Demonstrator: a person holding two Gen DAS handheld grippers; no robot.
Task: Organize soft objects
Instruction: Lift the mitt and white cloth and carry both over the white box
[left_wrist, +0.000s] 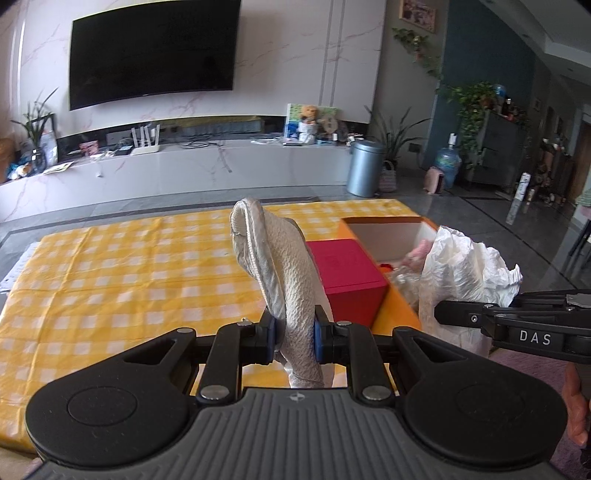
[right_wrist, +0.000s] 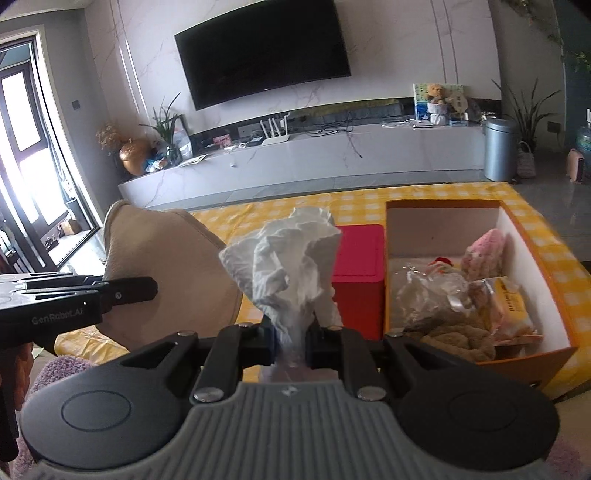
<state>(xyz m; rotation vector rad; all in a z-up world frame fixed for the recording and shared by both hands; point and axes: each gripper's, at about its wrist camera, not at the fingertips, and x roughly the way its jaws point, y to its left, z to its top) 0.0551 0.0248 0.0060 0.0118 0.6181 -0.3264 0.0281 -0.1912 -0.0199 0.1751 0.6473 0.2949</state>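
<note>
Left gripper (left_wrist: 294, 332) clenched on cloth (left_wrist: 284, 266), frame centre. Right gripper (right_wrist: 290, 338) grasps tissue (right_wrist: 288, 258), centre, left of the box (right_wrist: 532, 236). Both light, limp; tissue probably tears, pinch bunched base.

"DAS" on the right gripper (left_wrist: 439, 314) arm, "GenRobot.AI" on the left gripper (right_wrist: 153, 288) body

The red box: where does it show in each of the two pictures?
Left wrist view: the red box sits right of centre, behind the held cloth.
Right wrist view: the red box sits just right of centre, behind the crumpled tissue.
Shared landmark: the orange box right beside it.
</note>
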